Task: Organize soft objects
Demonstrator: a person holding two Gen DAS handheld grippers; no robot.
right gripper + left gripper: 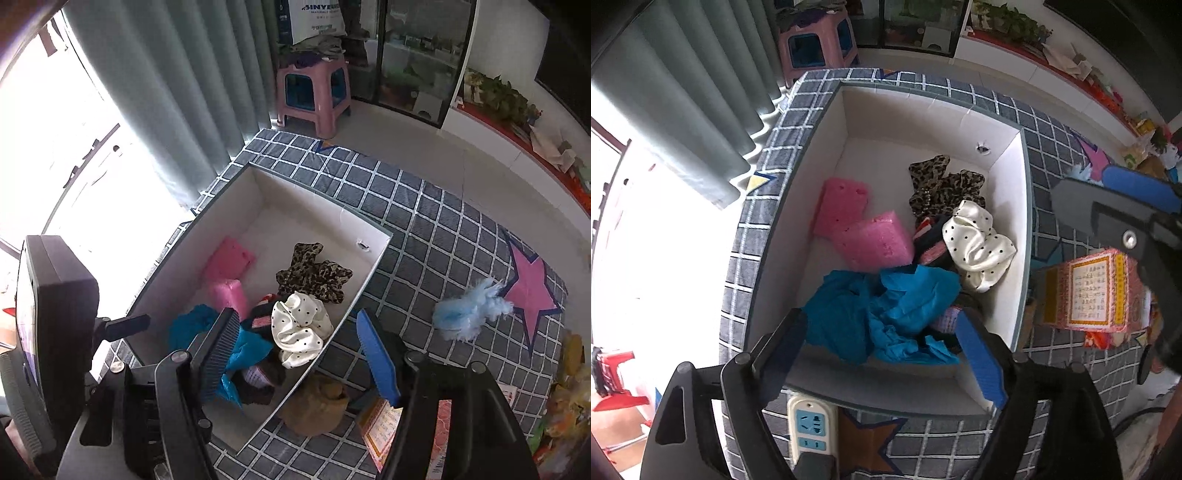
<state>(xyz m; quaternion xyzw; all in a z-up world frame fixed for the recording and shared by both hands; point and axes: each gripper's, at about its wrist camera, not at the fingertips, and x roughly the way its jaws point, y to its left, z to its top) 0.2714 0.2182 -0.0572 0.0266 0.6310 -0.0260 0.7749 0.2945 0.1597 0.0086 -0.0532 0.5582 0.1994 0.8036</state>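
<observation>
A white open box (pixel 925 110) (pixel 373 258) sits on a grey checked cloth. In it lie two pink sponges (pixel 864 225) (pixel 227 273), a crumpled teal cloth (pixel 882 314) (pixel 192 325), a leopard-print scrunchie (pixel 942 188) (pixel 314 273) and a white polka-dot scrunchie (pixel 979 245) (pixel 299 328). My left gripper (pixel 882 354) is open and empty above the teal cloth. My right gripper (pixel 299 354) is open and empty over the box's right wall; it also shows in the left wrist view (pixel 1115 206). A light blue feather puff (pixel 469 314) lies on the cloth to the right.
A pink printed packet (pixel 1089 295) (pixel 384 432) and a brown soft lump (pixel 317 406) lie beside the box's right wall. A white power strip (pixel 810 428) lies at the near edge. A pink stool (pixel 314 92) and curtains (pixel 166 92) stand behind.
</observation>
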